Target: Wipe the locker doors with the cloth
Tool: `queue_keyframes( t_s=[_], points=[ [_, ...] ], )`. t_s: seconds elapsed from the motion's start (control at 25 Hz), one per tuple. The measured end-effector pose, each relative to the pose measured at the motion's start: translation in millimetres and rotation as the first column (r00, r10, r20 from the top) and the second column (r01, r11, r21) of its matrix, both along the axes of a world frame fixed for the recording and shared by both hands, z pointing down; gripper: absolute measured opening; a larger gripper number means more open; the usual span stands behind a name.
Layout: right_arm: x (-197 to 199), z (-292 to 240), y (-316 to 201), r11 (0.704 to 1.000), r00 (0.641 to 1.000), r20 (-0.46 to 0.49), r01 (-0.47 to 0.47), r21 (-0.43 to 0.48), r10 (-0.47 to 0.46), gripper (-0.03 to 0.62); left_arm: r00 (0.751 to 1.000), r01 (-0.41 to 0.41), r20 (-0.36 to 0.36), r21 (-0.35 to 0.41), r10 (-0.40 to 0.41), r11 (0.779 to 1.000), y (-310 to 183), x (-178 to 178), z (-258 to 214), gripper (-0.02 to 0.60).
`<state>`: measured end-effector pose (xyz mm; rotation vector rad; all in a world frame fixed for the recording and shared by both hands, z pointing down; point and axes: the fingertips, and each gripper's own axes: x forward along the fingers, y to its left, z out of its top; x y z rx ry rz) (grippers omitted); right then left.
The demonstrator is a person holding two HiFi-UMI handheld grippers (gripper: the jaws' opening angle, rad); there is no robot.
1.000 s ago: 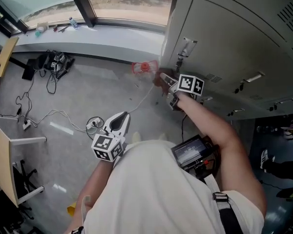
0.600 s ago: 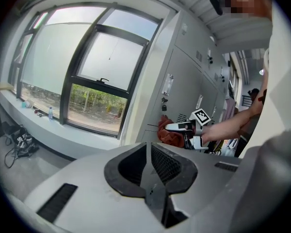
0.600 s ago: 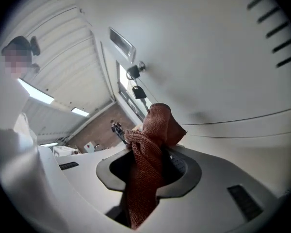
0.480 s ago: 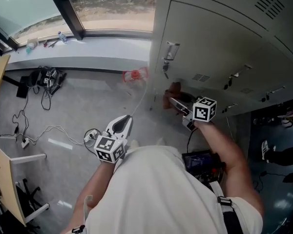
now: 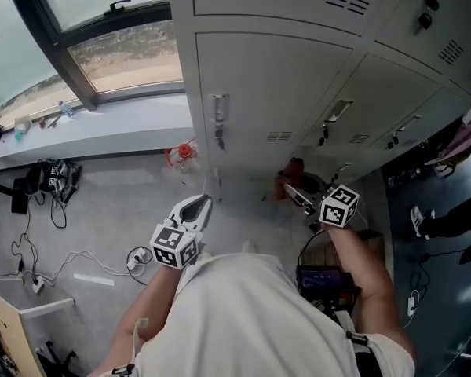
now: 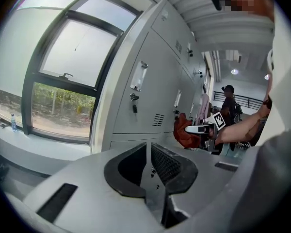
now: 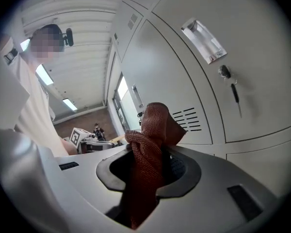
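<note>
Two jaws of the right gripper (image 5: 296, 192) pinch the rust-red cloth (image 5: 289, 177), which has dropped from the latch height on the locker doors (image 5: 275, 77) where it was a second ago. It now sits near their lower vents, seemingly just off the metal, so that stroke looks spent and most of the doors are still to be wiped. The left gripper (image 5: 195, 208), jaws pressed together on nothing, hangs before the doors; left of them is a window (image 5: 102, 38), below them grey floor (image 5: 102, 210) with loose cables (image 5: 47, 258).

Hand-held gripper (image 7: 153, 166) clamping rust-red cloth (image 7: 150, 149), grey locker doors (image 7: 184, 81) beside
</note>
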<state>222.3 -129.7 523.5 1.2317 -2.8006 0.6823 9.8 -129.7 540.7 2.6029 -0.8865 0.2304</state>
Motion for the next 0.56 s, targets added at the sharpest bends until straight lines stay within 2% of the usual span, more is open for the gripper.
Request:
queue_keyframes(
  t_s=[0.24, 0.56],
  points=[
    [11, -8, 10, 0.999, 0.999, 0.002, -0.035, 0.035, 0.035, 0.115, 0.998, -0.058, 0.008, 0.008, 0.058, 0.998, 2, 18, -2, 0.035],
    [9, 0, 25, 0.999, 0.998, 0.044, -0.049, 0.005, 0.049, 0.117, 0.998, -0.06, 0.015, -0.01, 0.06, 0.998, 12, 16, 1, 0.034]
  ],
)
